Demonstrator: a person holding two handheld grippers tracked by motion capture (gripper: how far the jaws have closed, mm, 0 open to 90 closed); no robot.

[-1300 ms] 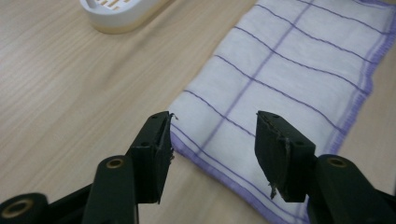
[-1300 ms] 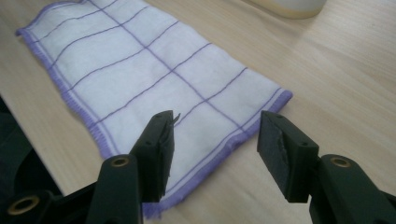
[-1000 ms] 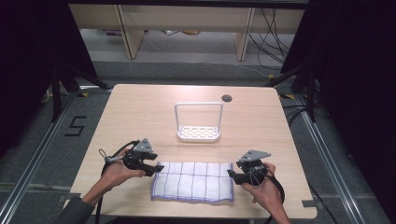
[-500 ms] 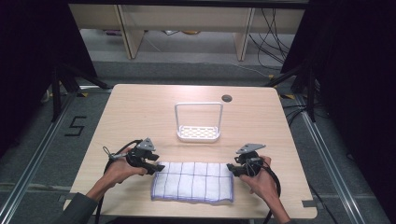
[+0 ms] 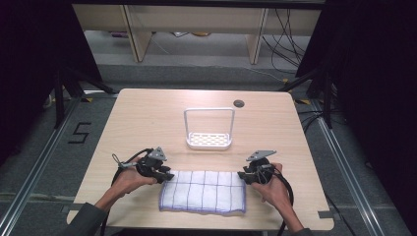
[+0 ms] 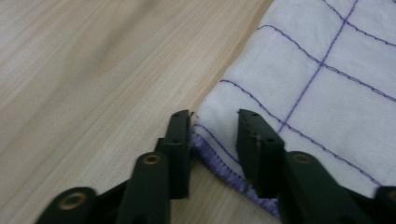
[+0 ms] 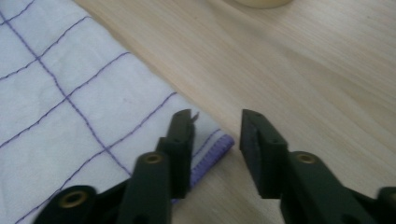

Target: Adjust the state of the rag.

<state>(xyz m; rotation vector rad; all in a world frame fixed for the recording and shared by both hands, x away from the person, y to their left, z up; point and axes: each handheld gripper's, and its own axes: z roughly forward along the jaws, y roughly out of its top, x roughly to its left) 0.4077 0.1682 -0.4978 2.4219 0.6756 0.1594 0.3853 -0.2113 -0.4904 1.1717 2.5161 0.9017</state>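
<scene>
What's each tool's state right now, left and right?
Left tool: jaws open but just been closing, straddling a corner of the white cloth with purple grid stitching, not yet pinching it.
Right tool: open, closing too, cloth corner between jaws, not gripped.

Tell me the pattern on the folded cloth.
White cloth with a purple stitched grid and purple hem; clearest in the left gripper view.

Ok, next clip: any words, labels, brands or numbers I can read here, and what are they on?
"5" – dark marking on the grey floor, left of the table, seen in the high view.
Nothing legible on the checked cloth, the white rack, or either claw.
</scene>
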